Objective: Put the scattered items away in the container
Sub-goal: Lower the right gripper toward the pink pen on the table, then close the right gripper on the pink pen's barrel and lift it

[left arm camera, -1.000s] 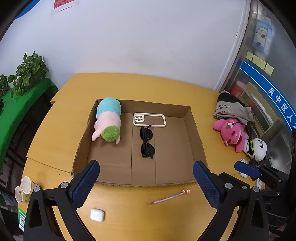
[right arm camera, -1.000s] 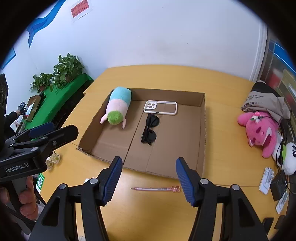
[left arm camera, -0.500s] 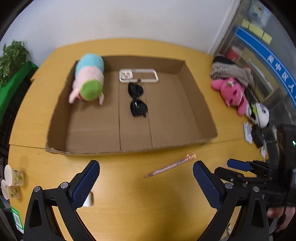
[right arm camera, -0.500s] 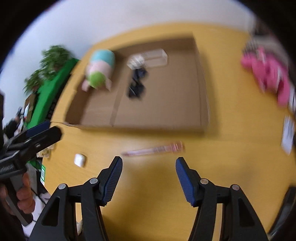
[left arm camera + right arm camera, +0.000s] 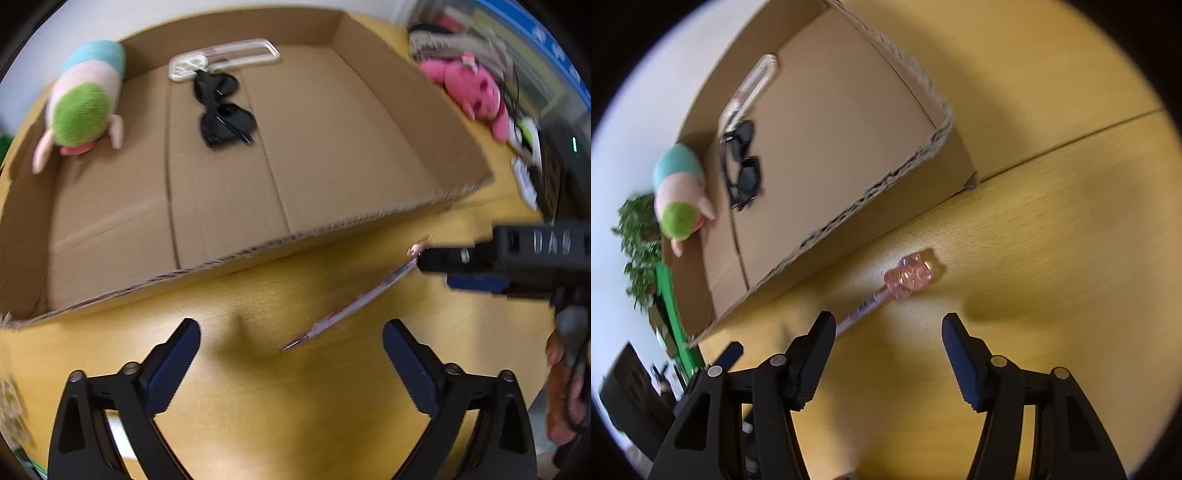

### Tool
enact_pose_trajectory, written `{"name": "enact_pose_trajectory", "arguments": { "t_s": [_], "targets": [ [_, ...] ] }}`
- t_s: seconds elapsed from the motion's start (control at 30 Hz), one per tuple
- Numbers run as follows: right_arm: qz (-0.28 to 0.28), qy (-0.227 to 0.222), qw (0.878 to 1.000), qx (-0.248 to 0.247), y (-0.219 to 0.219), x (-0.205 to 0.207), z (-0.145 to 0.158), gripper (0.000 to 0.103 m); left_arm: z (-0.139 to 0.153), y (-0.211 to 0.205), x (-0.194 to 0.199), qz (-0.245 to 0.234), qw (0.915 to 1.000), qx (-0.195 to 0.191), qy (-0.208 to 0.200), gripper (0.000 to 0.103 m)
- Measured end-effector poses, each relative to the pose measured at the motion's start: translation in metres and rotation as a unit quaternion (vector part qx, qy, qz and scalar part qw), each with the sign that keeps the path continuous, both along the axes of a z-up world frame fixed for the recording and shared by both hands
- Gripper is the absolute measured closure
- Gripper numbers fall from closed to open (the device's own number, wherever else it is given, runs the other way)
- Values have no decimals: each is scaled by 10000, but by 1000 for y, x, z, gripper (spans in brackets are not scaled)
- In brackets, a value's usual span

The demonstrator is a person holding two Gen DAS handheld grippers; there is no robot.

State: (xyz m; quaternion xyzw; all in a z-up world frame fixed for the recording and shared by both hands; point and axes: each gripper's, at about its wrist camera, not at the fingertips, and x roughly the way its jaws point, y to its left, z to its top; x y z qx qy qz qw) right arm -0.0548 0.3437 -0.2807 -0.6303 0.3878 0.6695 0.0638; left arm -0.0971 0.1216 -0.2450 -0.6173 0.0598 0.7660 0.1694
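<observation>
A pink pen (image 5: 354, 302) lies on the yellow table in front of the cardboard box (image 5: 332, 221). My left gripper (image 5: 291, 336) hangs low over the pen's pointed tip. Its jaws are closing, wide apart, and touch nothing. My right gripper (image 5: 889, 325) stands half open just short of the pen (image 5: 882, 295), whose shaft passes behind the left finger. Its pink ornament (image 5: 912, 275) lies ahead. In the left wrist view the right gripper (image 5: 472, 266) is over that ornament end. In the box are a plush toy (image 5: 81, 107), sunglasses (image 5: 221, 114) and a phone case (image 5: 221, 59).
A pink plush (image 5: 476, 88) and a grey bag (image 5: 454, 40) sit on the table right of the box. A small white thing (image 5: 116, 434) shows partly behind my left finger. A person's hand (image 5: 565, 387) holds the right gripper. A plant (image 5: 639, 236) stands beyond the table.
Both grippers have come down toward the table and tipped downward, so the pen is now close under them. The right wrist has rolled. The left jaws have narrowed a little.
</observation>
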Motion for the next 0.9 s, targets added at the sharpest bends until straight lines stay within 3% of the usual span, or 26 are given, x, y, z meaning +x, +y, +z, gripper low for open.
{"name": "enact_pose_trajectory", "arguments": {
  "t_s": [0.17,0.23,0.3,0.4,0.47,0.53,0.57,0.6,0.67,0.73,0.83,0.9],
  "targets": [
    [-189,-98,9996,195,-8,-9,-9,42,-16,9,4,-365,9992,-52,-165,17],
    [-62,-169,9989,433,-16,-14,-7,41,-23,13,7,-513,9983,-120,-241,27],
    [-44,-254,9979,600,-20,-15,-6,47,-23,20,12,-723,9970,-234,-130,29],
    [-74,-367,9963,778,-23,-14,-6,70,-24,29,23,-1015,9933,-548,69,32],
    [-49,-344,9969,706,-26,-15,-7,78,-21,31,28,-1076,9926,-548,113,44],
    [-92,-282,9982,513,-26,-15,-9,80,-17,34,33,-1165,9916,-556,86,76],
    [-110,-251,9987,437,-26,-15,-10,80,-16,37,36,-1233,9907,-568,55,84],
    [-111,-219,9990,362,-26,-14,-11,81,-15,40,39,-1295,9898,-589,23,86],
    [-139,-134,9997,128,-25,-12,-14,92,-14,45,49,-1438,9875,-653,-25,88],
    [-152,-46,9999,-9,-23,-8,-13,92,-9,49,59,-1519,9861,-675,18,90],
    [-202,186,9994,-191,-17,4,-2,94,9,53,76,-1658,9841,-594,213,92],
    [-286,313,9985,-346,-13,12,9,101,27,54,86,-1712,9830,-531,402,93]
  ]
}}
